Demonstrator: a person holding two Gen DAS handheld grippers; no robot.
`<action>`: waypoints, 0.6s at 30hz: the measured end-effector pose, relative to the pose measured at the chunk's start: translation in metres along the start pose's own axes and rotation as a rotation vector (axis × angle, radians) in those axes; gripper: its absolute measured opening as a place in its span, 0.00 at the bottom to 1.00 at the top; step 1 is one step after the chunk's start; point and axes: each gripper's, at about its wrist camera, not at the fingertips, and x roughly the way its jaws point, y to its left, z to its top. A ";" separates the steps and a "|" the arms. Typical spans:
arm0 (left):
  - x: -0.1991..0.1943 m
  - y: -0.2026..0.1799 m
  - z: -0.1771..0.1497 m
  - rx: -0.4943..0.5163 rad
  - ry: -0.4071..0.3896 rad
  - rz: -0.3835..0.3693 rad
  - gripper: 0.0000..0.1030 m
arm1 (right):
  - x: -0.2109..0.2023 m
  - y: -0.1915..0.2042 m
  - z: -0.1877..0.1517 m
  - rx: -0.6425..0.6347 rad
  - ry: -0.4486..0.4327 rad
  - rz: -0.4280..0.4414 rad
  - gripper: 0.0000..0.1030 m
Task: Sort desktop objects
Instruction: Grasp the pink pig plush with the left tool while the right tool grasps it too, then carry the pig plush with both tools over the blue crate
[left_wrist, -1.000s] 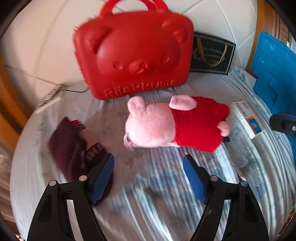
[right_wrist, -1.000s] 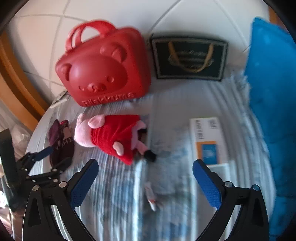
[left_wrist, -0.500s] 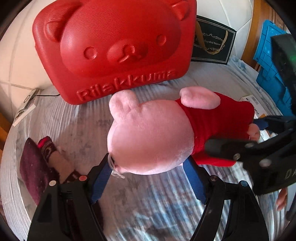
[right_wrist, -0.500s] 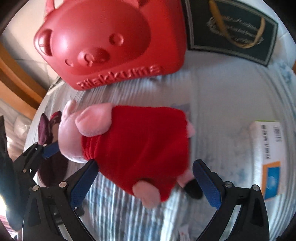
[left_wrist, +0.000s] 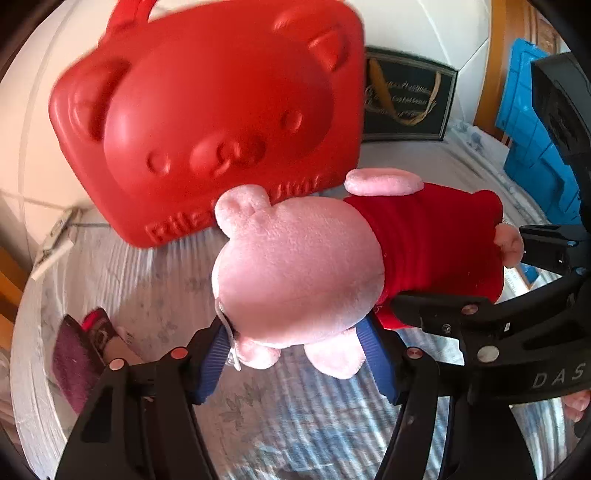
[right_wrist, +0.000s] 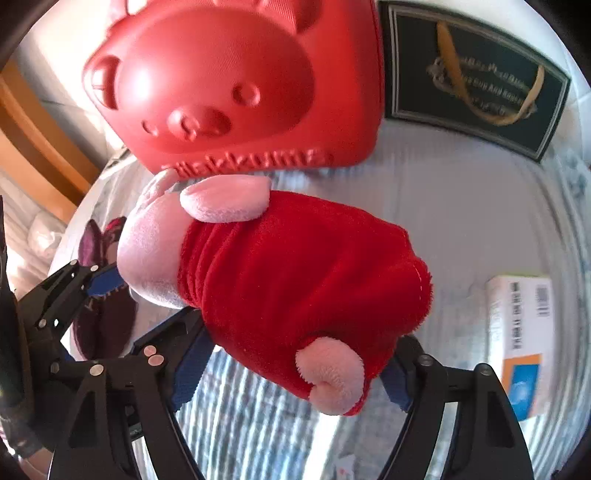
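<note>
A pink pig plush (left_wrist: 303, 266) in a red dress lies on its side on the striped cloth, in front of a red bear-faced case (left_wrist: 207, 110). My left gripper (left_wrist: 295, 350) straddles the plush's head; its jaws are closing and the blue pads (left_wrist: 212, 356) press the head's underside. My right gripper (right_wrist: 295, 373) straddles the plush's red body (right_wrist: 295, 280); its jaws are closing too, with both pads against the dress. The two grippers stand close side by side: the right gripper (left_wrist: 480, 325) crosses the left wrist view, and the left gripper (right_wrist: 74, 291) shows at the right wrist view's left.
The red case (right_wrist: 236, 81) leans against the white wall, next to a dark gift bag (right_wrist: 476, 77) with gold handles. A white, orange and blue box (right_wrist: 521, 332) lies to the right. Maroon socks (left_wrist: 77, 362) lie to the left, a blue crate (left_wrist: 535, 129) stands far right.
Both grippers came down from above the cloth onto the plush. The left one took the head and the right one the body between their jaws, and both pairs of jaws have narrowed.
</note>
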 end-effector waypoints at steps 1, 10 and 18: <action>-0.006 -0.002 0.002 0.001 -0.014 0.000 0.64 | -0.006 -0.001 0.000 -0.002 -0.011 -0.001 0.77; -0.076 -0.033 0.032 0.042 -0.149 -0.009 0.64 | -0.091 -0.002 0.001 -0.017 -0.151 -0.039 0.77; -0.154 -0.082 0.057 0.110 -0.288 -0.013 0.64 | -0.191 -0.014 -0.014 0.008 -0.303 -0.073 0.77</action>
